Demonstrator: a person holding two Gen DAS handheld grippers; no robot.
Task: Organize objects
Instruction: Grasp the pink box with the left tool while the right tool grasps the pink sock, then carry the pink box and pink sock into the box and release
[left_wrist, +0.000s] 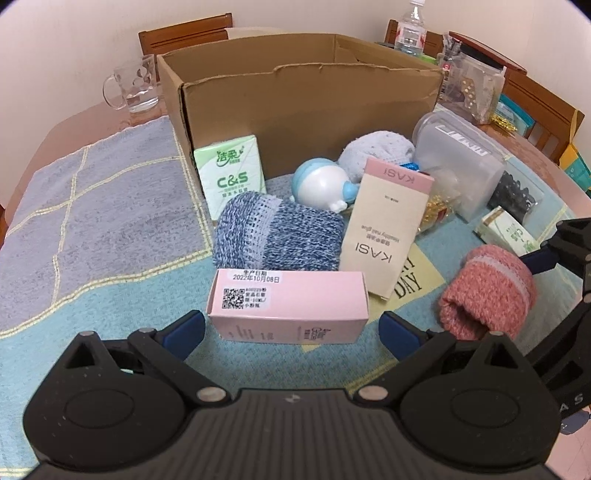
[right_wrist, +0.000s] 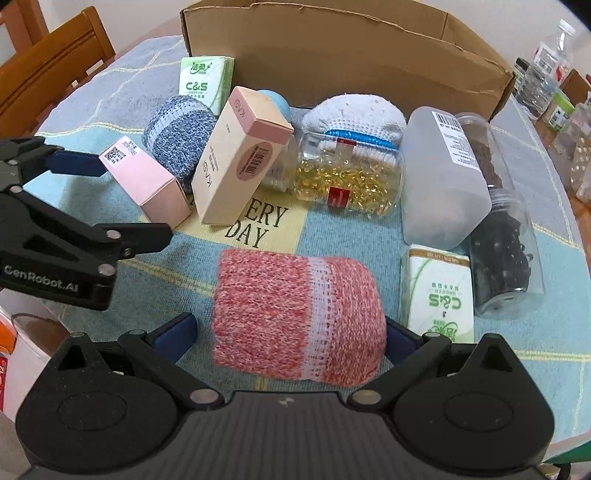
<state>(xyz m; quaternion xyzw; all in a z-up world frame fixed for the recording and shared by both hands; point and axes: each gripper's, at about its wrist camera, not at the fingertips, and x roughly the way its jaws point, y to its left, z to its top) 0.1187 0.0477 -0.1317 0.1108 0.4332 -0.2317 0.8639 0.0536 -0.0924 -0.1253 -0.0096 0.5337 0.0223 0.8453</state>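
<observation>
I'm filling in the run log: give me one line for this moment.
left gripper: open around pink box | right gripper: open around pink knit roll | cardboard box: behind the clutter

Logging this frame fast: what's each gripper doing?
Left gripper: open around the pink box.
Right gripper: open around the red knit roll.

home | dining table, wooden chairs, glass mug

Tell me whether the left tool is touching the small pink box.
Apart. In the left wrist view, the left tool stands open, its blue pads either side of the small pink box, with tablecloth visible in both gaps.
</observation>
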